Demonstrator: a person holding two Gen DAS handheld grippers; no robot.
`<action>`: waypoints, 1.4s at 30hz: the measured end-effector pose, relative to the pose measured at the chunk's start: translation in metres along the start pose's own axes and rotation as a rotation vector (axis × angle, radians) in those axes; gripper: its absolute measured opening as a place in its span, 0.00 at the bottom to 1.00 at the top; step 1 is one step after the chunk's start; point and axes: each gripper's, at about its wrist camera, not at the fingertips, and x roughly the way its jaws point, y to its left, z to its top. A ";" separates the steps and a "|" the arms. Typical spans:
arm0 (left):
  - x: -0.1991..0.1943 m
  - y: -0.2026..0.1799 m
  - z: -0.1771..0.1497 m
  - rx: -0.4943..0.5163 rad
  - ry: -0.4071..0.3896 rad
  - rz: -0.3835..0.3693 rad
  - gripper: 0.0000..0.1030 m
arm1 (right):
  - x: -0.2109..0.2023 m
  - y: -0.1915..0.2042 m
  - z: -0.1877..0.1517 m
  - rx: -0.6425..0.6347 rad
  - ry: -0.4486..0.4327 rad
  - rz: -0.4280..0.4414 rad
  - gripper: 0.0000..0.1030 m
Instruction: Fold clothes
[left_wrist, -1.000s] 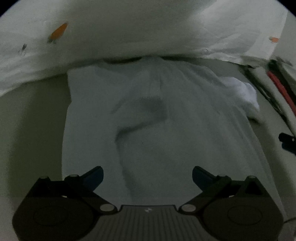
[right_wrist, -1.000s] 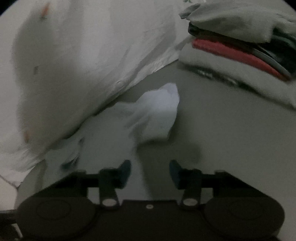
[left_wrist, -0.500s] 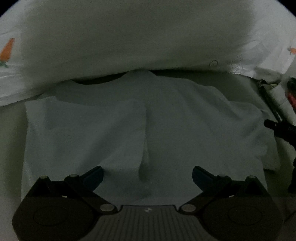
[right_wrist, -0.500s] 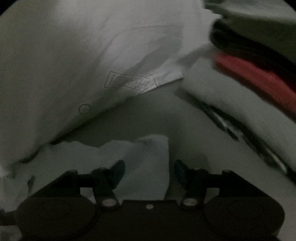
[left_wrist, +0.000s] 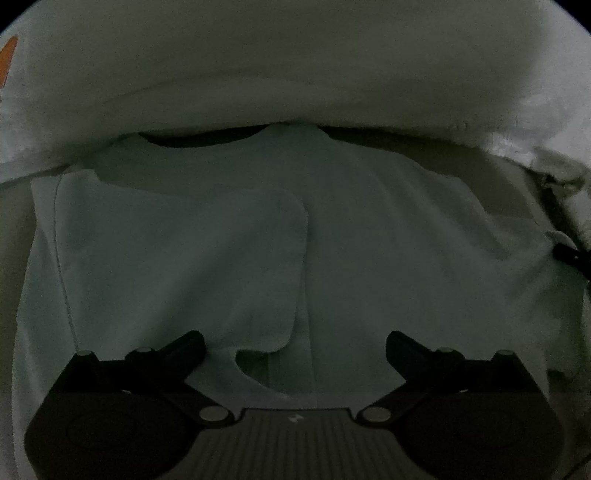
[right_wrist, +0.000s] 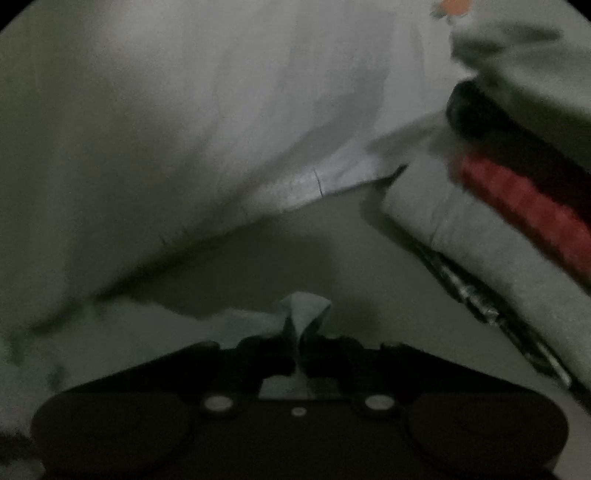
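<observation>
A pale light-blue T-shirt (left_wrist: 369, 251) lies flat on the bed, its left side folded over the middle (left_wrist: 184, 258). My left gripper (left_wrist: 295, 347) is open and empty, low over the shirt near its hem. In the right wrist view my right gripper (right_wrist: 300, 343) is shut on a pinched edge of the shirt's sleeve (right_wrist: 304, 310), which sticks up between the fingers. The right gripper's tip also shows at the right edge of the left wrist view (left_wrist: 570, 254).
A big white pillow (left_wrist: 295, 74) lies right behind the shirt's collar; it also shows in the right wrist view (right_wrist: 184, 110). A stack of folded clothes (right_wrist: 517, 192), grey, black and red, stands to the right. Grey bed sheet (right_wrist: 351, 258) lies between.
My right gripper moved forward onto the sleeve and closed on it. My left gripper moved nearer along the shirt and stayed open. The shirt's left side now lies folded over.
</observation>
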 end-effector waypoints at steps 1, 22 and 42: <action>-0.004 0.005 0.001 -0.027 -0.004 -0.030 1.00 | -0.010 0.008 0.003 0.027 -0.017 0.026 0.03; -0.154 0.216 -0.097 -0.457 -0.182 -0.022 1.00 | -0.035 0.306 -0.080 -0.075 0.231 0.466 0.50; -0.165 0.009 -0.240 -0.008 0.142 -0.317 0.98 | -0.324 0.081 -0.253 -0.412 0.327 -0.053 0.47</action>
